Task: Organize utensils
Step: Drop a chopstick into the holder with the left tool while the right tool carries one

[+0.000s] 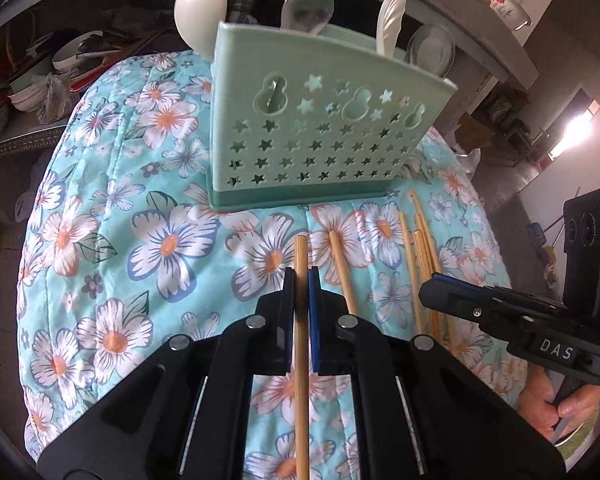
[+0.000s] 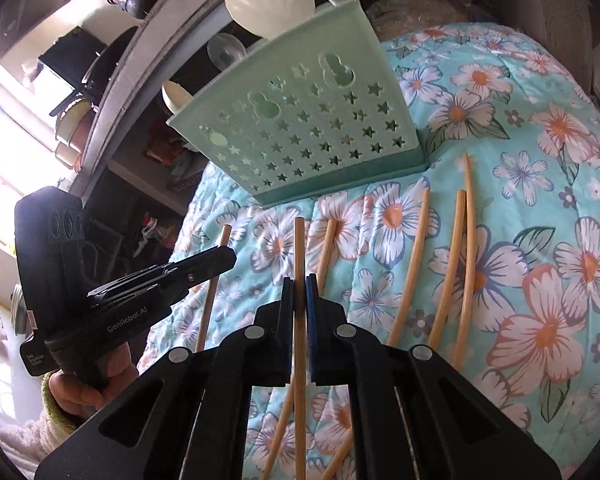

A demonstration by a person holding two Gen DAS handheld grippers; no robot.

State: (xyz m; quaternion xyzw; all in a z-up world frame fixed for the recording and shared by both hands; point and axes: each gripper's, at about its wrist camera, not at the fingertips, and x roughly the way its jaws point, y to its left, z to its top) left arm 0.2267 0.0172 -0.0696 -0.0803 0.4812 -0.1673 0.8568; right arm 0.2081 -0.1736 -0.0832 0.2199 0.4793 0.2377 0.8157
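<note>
**Chopsticks gripped, one per gripper**

Jaws of the left gripper (image 1: 301, 280) clamp one chopstick (image 1: 301, 360); the right gripper (image 2: 300, 286) pinches another chopstick (image 2: 299, 340). Loose chopsticks (image 2: 458, 268) lie on the floral cloth (image 2: 540, 240) toward its right edge. The green caddy (image 1: 320, 136) stands near the cloth's far edge, holding spoons (image 1: 199, 4).

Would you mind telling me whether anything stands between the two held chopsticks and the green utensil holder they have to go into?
Nothing visible does. The left gripper and right gripper each clamp a chopstick, and only bare floral cloth lies before the holder. Spoons already stand inside.
</note>
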